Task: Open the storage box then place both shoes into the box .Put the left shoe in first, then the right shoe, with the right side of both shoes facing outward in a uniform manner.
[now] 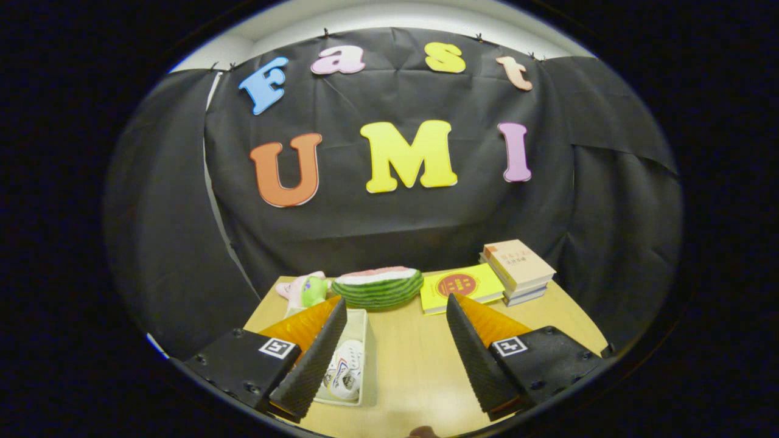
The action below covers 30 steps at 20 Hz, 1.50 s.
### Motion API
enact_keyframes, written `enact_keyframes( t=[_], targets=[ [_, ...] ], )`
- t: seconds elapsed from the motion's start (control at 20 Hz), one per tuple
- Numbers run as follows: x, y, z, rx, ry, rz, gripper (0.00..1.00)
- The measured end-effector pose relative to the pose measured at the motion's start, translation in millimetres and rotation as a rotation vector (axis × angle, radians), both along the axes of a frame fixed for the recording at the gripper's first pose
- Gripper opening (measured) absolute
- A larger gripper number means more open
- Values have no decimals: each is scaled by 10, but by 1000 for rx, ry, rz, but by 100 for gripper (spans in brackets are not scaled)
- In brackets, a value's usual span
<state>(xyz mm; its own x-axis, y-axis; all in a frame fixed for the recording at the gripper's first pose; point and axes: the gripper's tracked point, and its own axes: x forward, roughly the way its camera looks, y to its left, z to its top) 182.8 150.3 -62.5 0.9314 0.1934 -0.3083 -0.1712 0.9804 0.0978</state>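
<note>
Your gripper (395,316) hangs above the counter (414,365) with its fingers spread wide apart, holding nothing. The white storage box (365,359) sits just inside the left finger (313,359), partly hidden by it, with a white shoe (345,371) lying in it. Beyond the fingers lie a watermelon slice (377,287), a plush toy (302,289), a yellow booklet (459,287) and stacked books (518,271).

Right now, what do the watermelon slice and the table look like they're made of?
The watermelon slice looks like soft plush fabric, matte and rounded, though that's a guess. The table looks like light wood or laminate, smooth with faint grain. The gripper is open above it, holding nothing.
</note>
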Motion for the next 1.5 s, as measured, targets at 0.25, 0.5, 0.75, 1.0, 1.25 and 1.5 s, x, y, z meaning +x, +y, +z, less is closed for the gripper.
enact_keyframes(
  t=[0.25,0.5,0.75,1.0,1.25,1.5],
  targets=[
    [-364,-511,302,-7,-86,-10,100],
    [-769,-967,559,53,-236,-65,100],
    [-1090,-1090,593,147,-257,-48,100],
    [-1317,-984,663,73,-288,-24,100],
    [-1531,-764,707,29,-307,26,100],
    [-1675,-689,733,7,-316,52,100]
  ],
)
